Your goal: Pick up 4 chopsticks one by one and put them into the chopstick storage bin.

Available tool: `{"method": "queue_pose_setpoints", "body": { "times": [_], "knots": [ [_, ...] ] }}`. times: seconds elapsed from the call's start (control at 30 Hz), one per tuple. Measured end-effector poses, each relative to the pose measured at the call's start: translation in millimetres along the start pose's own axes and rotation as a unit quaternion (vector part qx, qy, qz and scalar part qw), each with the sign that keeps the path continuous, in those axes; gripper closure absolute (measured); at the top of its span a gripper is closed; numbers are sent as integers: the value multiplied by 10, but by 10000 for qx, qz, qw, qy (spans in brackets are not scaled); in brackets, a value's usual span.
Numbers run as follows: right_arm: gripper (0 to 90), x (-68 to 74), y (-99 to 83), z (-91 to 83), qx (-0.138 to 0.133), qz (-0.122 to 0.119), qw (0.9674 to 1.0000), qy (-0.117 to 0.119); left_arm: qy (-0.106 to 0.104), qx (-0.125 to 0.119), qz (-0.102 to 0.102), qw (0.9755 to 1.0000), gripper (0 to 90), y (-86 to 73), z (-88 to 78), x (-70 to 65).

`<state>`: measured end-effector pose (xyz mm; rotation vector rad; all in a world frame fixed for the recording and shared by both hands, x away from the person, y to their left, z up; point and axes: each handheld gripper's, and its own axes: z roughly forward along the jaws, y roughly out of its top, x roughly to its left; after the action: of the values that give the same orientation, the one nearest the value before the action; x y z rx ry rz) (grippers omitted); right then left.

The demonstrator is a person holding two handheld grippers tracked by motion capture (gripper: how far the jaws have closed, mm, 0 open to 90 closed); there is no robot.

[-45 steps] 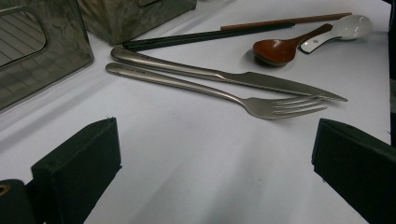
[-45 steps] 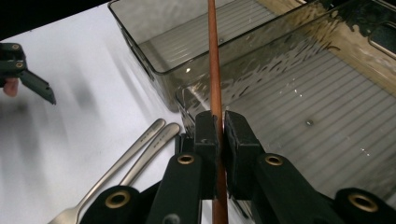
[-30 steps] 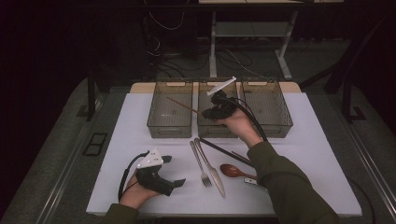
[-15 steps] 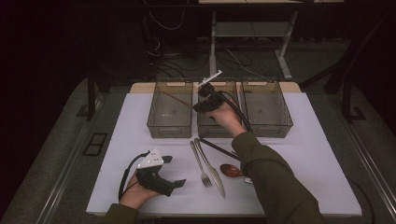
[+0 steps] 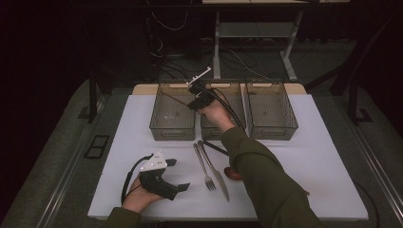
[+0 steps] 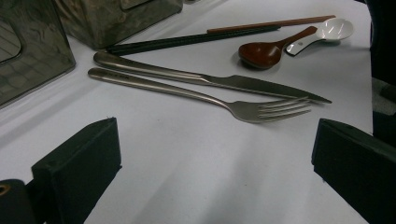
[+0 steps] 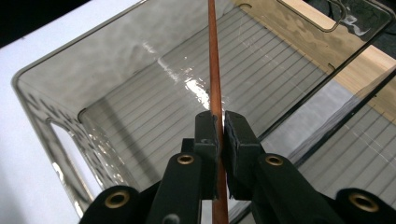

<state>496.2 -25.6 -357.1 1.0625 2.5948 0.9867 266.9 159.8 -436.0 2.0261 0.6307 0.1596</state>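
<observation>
No legible text, label, brand or number on anything.

My matt black tongs (image 7: 219, 133) are clamping a smooth reddish wooden chopstick (image 7: 214, 70) over a glossy smoked-plastic bin (image 7: 116, 70).

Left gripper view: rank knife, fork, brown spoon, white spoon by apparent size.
1. Knife and fork: both span most of the frame and look about alike, so no ranking between them.
2. Brown spoon, clearly shorter.
3. White spoon, smallest, though it lies farthest from the camera, so that is unsure.
</observation>
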Motion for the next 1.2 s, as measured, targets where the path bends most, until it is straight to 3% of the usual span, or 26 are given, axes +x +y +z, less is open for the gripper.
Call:
{"method": "queue_pose_setpoints", "body": {
  "times": [0.4, 0.5, 0.6, 0.83, 1.2],
  "knots": [
    [830, 44, 58, 104, 78, -10, 10000, 33, -54, 10, 17, 10000, 2, 3, 8, -4],
    [702, 58, 56, 116, 31, -22, 10000, 82, -79, 17, 19, 10000, 2, 2, 11, -7],
    [645, 58, 52, 110, -16, -32, 10000, 83, -89, 16, 34, 10000, 2, 4, 13, -8],
    [568, 52, 52, 21, -189, -49, 9996, 220, -87, 30, 41, 9999, 2, 4, 19, -9],
    [475, 31, -91, -219, -489, -300, 9971, 499, -48, 41, 50, 10000, 2, 2, 26, -8]
  ]
}}
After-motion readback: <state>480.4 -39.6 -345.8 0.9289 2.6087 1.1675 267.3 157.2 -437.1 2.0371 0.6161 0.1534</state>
